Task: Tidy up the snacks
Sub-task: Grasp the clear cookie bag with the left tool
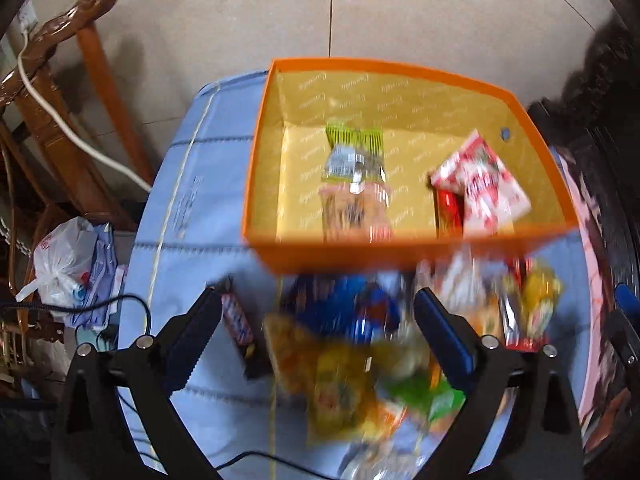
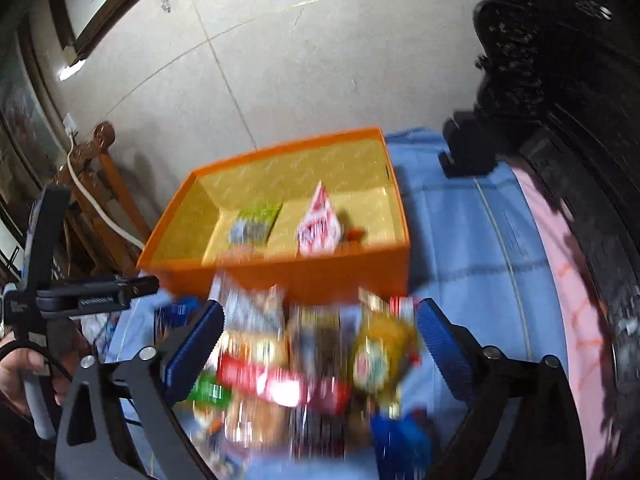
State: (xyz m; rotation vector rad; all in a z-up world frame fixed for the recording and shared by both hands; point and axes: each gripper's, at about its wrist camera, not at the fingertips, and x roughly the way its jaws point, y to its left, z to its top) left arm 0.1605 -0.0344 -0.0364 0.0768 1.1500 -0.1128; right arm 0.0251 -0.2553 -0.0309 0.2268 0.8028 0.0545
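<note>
An orange box (image 1: 400,254) with a yellow lining stands on a blue cloth (image 1: 192,220). Inside lie a green packet (image 1: 354,156), a clear packet (image 1: 354,212), a red-and-white packet (image 1: 486,188) and a red bar (image 1: 448,210). A blurred pile of snack packets (image 1: 360,360) lies in front of the box. My left gripper (image 1: 318,320) is open and empty above the pile. My right gripper (image 2: 320,332) is open and empty above the same pile (image 2: 304,368). The box (image 2: 320,272) with the red-and-white packet (image 2: 318,228) shows in the right wrist view too.
A wooden chair (image 1: 80,92) with a white cable stands to the left. A white plastic bag (image 1: 64,264) lies below it. Dark carved furniture (image 2: 560,80) stands at the right. A pink cloth (image 2: 560,280) edges the table. The left gripper's handle (image 2: 44,280) shows at the far left.
</note>
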